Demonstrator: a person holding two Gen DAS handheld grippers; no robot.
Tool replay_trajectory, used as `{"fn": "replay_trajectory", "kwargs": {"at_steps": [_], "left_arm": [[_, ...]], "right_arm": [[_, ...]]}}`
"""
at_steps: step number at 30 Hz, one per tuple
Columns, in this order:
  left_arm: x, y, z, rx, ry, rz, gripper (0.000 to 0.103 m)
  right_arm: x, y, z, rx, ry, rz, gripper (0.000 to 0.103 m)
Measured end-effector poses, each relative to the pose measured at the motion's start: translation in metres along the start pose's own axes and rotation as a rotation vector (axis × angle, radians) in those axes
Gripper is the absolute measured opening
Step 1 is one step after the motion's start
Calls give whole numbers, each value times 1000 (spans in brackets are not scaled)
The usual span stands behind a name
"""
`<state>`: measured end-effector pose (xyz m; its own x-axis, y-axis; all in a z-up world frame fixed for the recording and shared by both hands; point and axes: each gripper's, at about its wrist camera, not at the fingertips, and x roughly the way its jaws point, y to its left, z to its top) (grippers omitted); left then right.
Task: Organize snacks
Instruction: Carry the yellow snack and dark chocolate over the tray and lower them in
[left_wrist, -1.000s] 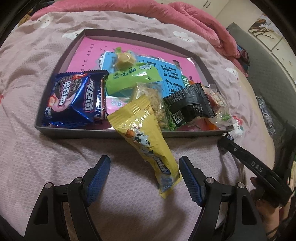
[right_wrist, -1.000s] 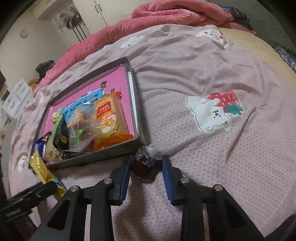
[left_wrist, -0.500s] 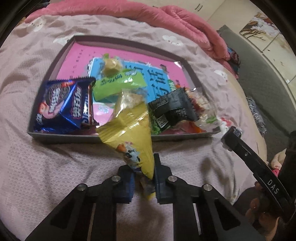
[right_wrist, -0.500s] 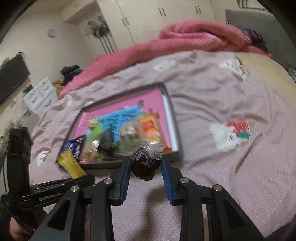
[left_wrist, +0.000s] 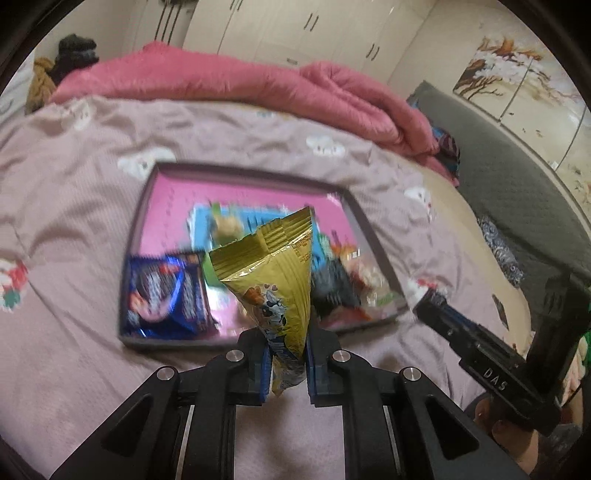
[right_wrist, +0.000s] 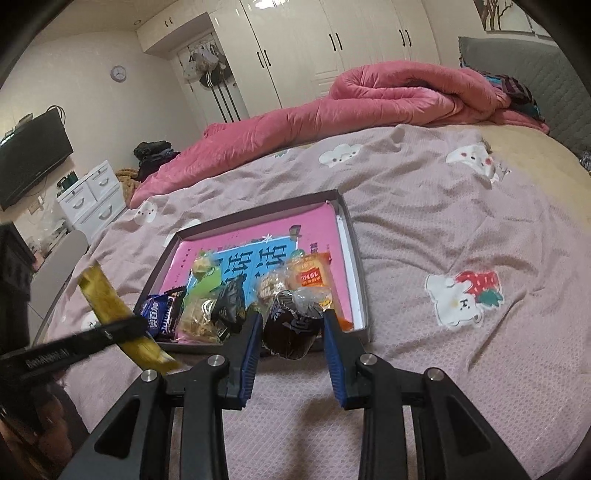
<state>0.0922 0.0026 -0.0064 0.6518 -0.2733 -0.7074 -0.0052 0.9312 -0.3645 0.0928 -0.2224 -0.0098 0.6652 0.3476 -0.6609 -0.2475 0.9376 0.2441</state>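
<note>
Yellow packet (left_wrist: 280, 295) pinched at lower end between our left gripper (left_wrist: 287, 363) fingers, lifted, standing up ahead of them over tray (left_wrist: 130, 258) near edge. Brown jelly cup (right_wrist: 290, 326) clamped between our right gripper (right_wrist: 291, 345) fingers, above bed (right_wrist: 443, 236), tray just beyond fingertips.

Our count: one tray (right_wrist: 360, 295), two tongs, one yellow packet (left_wrist: 277, 280), one brown pouch (right_wrist: 290, 326), one blue packet (left_wrist: 162, 299).
</note>
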Motion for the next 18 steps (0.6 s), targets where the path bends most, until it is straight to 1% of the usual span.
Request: {"fn": "replay_trajectory", "kwargs": {"at_steps": [5,10,14,18], "left_arm": [[-9,11,17,-13,-54,24,14],[-9,27,29,-48,-83,43,14],[-1,35,35,-61,-76,59,14],[14,39,34,-64,-44,74,14]], "right_arm": [[1,-2,8,-11,-24,-16,33],[3,-6,13,-5,-30,-15,33],[7,-7,17,-8,-30,-15,33],[12,-8,20,-11,-31,-21,33]]}}
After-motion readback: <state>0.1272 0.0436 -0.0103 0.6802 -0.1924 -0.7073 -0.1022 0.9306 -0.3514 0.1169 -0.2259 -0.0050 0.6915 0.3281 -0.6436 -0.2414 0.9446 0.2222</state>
